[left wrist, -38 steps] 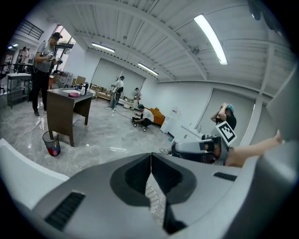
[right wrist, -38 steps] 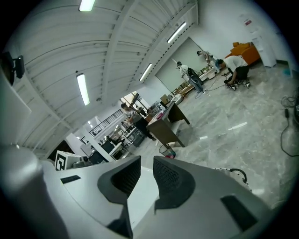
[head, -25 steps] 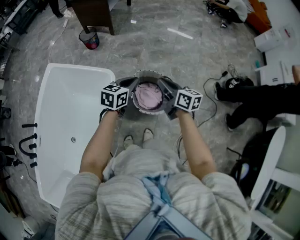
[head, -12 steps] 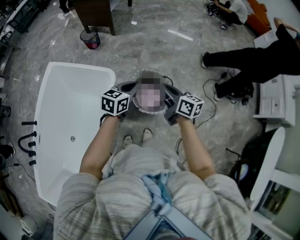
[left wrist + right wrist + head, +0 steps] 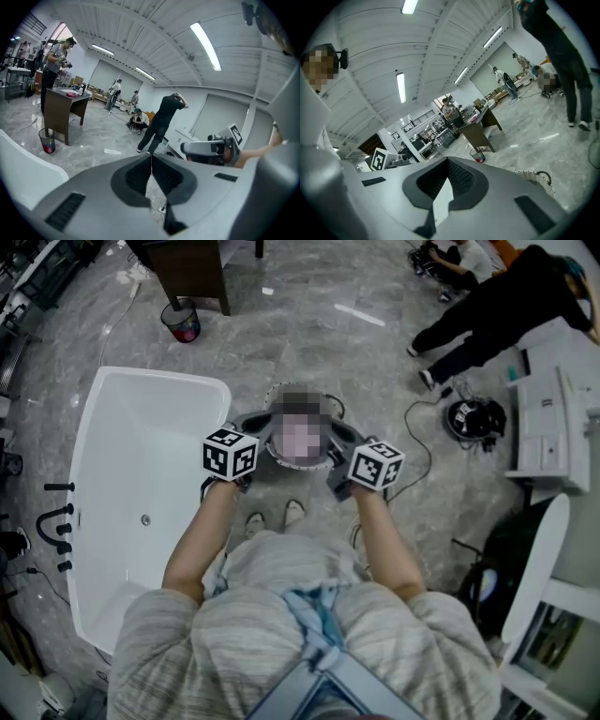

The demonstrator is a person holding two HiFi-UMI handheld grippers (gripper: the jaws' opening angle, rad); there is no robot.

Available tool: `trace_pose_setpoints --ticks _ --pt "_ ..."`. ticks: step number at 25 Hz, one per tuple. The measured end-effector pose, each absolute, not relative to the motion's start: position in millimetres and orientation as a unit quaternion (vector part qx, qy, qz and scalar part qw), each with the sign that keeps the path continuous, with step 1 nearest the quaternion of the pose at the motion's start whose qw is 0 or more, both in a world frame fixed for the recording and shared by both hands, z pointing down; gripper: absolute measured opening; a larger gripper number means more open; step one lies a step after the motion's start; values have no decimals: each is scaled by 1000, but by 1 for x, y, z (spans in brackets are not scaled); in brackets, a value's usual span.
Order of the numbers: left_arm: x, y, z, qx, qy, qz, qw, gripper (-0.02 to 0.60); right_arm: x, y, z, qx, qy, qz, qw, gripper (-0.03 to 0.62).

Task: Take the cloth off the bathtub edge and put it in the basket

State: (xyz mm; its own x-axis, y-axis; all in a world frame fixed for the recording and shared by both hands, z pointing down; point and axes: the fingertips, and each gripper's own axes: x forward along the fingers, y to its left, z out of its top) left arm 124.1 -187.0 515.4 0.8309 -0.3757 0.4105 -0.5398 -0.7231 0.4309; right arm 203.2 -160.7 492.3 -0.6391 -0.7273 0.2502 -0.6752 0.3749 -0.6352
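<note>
A round grey basket (image 5: pixel 281 390) stands on the floor beside the white bathtub (image 5: pixel 141 456), just ahead of the person's feet. A blurred patch covers its inside; what shows there is pinkish, and the cloth cannot be made out. My left gripper (image 5: pixel 257 418) hovers over the basket's left rim and my right gripper (image 5: pixel 334 420) over its right rim. In the left gripper view the left gripper (image 5: pixel 151 157) is shut with nothing in it. The right gripper (image 5: pixel 447 161) is likewise shut and empty, and the basket's rim (image 5: pixel 540 176) shows just past it.
A mesh waste bin (image 5: pixel 181 317) and a dark wooden desk (image 5: pixel 192 268) stand beyond the tub. A person in black (image 5: pixel 487 315) is at the far right near cables and a black device (image 5: pixel 471 418). A white appliance (image 5: pixel 548 427) lines the right side.
Both grippers stay over the basket, hardly moved. The person in black at the right has walked from beside the cables toward the far right corner.
</note>
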Motion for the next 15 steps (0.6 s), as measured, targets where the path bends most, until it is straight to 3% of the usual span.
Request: trace_pose_setpoints --ticks 15 --pt "120 -178 514 915 -254 144 279 6 218 -148 496 -443 818 -365 30 3"
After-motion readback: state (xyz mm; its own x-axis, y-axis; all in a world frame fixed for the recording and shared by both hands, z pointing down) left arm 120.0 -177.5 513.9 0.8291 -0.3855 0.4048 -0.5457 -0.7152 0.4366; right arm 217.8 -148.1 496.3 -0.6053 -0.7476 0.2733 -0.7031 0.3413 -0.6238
